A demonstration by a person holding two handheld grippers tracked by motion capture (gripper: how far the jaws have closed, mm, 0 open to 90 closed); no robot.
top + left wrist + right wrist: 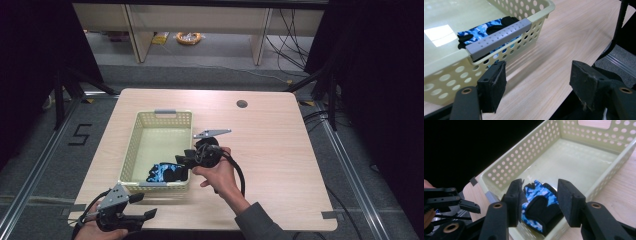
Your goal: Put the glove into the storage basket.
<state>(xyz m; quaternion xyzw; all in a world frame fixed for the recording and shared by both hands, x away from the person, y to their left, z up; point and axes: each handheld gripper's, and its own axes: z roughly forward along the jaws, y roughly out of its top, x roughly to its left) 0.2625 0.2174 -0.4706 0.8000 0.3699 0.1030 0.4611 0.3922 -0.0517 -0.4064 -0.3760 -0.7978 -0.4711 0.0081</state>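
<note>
Left gripper (142,207) at the near left corner of the counter (280,150), held low in a hand (95,231), jaws apart and empty, pointing toward the near wall of the basket (131,150). Grey plate on top, cable trailing off the near edge. From the left gripper view: left gripper (537,86) with pads spread wide over bare light wood of the counter (564,40), just short of the perforated basket (446,75) and its grey handle (499,36).

Pale yellow basket left of centre on the counter, long side running away from the person, a grey handle (165,112) on the far end too. Blue camouflage glove (159,172) with black palm patches lying flat on the basket floor at the near end, close to the near wall.

Right gripper (176,167) reaching in over the basket's near right corner, held by the right hand (220,172), jaws open, hovering above the glove. From the right gripper view: right gripper (539,200) with both pads parted, framing the glove (540,202) below without touching it; basket (529,147) floor beyond bare.

Round hole (242,104) in the counter near the far right.
</note>
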